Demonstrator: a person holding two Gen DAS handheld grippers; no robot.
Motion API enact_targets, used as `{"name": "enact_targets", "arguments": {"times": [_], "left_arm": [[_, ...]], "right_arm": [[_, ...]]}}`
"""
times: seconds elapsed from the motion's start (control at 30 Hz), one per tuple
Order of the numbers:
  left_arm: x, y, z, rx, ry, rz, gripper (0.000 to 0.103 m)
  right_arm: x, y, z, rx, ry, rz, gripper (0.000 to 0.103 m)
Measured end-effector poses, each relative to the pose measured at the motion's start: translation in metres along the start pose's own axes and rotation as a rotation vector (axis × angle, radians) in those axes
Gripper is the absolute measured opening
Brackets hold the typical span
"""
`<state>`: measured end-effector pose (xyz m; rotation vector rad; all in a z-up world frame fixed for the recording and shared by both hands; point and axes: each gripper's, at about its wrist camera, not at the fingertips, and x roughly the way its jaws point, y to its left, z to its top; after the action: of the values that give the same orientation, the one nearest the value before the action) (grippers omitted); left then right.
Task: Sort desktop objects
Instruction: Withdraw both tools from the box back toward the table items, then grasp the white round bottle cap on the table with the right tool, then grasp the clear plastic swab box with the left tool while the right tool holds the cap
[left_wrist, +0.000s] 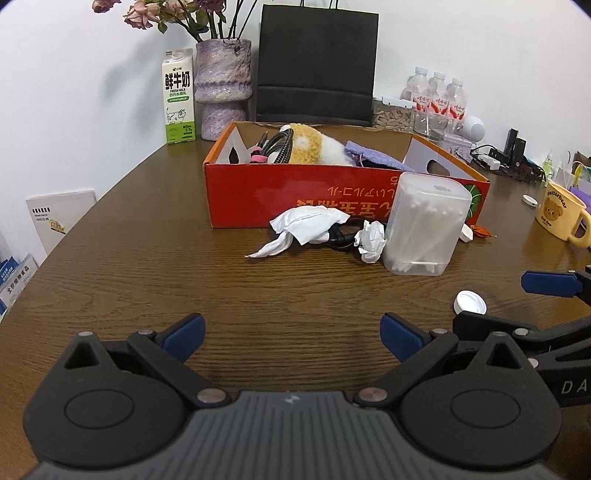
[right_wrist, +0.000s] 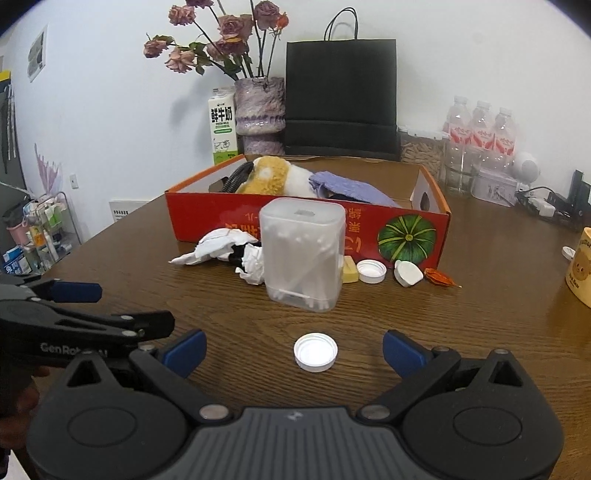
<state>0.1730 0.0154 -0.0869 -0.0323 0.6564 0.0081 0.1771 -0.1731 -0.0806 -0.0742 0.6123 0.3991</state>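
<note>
Brown wood-grain tabletop (right_wrist: 480, 332) carries everything. The right gripper (right_wrist: 294, 352) has its blue fingers (right_wrist: 184, 352) spread wide and holds nothing; a white bottle cap (right_wrist: 316, 351) lies between them, touching neither. The left gripper (left_wrist: 292, 341) is also spread wide and empty, over bare wood. At 12 o'clock from the cap stands a clear cotton swab box (right_wrist: 303, 254), upright. At its 9 o'clock lie crumpled white tissues (right_wrist: 218, 248) over a black cable (left_wrist: 341, 236). At its 3 o'clock are a yellow block (right_wrist: 350, 272), two more white caps (right_wrist: 371, 271) (one tipped on its side) and a dried orange husk (right_wrist: 439, 277). Behind all these sits a red cardboard box (right_wrist: 406, 229) with a plush toy (right_wrist: 275, 179) and a purple cloth (right_wrist: 351, 186) inside.
</note>
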Motion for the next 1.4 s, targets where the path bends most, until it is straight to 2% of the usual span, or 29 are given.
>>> {"name": "enact_targets", "arguments": {"times": [0.2, 0.37, 0.47, 0.53, 0.57, 0.67, 0.7, 1.07, 1.4], "left_arm": [[0.003, 0.003, -0.001, -0.023, 0.007, 0.005, 0.103], [0.005, 0.006, -0.001, -0.030, 0.012, 0.013, 0.103], [0.005, 0.007, -0.002, -0.032, 0.013, 0.012, 0.103], [0.006, 0.008, -0.002, -0.037, 0.014, 0.013, 0.103], [0.006, 0.008, -0.002, -0.043, 0.014, 0.014, 0.103], [0.008, 0.009, -0.002, -0.051, 0.019, 0.015, 0.103], [0.008, 0.009, -0.002, -0.050, 0.019, 0.015, 0.103], [0.009, 0.002, 0.003, -0.038, 0.010, 0.009, 0.103], [0.014, -0.035, 0.024, 0.004, -0.021, -0.011, 0.103]], "right_arm": [[0.005, -0.002, -0.002, 0.002, 0.016, -0.004, 0.100], [0.015, -0.004, -0.002, -0.007, 0.034, -0.011, 0.087], [0.022, -0.007, -0.002, 0.007, 0.050, -0.011, 0.071], [0.025, -0.009, -0.003, 0.012, 0.060, -0.007, 0.056], [0.027, -0.010, -0.003, 0.013, 0.065, -0.005, 0.053], [0.027, -0.009, -0.005, -0.004, 0.053, -0.008, 0.031], [0.026, -0.009, -0.005, -0.003, 0.047, -0.004, 0.027], [0.021, -0.013, -0.003, 0.011, 0.015, 0.017, 0.027], [0.007, -0.042, 0.011, 0.008, -0.062, -0.013, 0.027]]}}
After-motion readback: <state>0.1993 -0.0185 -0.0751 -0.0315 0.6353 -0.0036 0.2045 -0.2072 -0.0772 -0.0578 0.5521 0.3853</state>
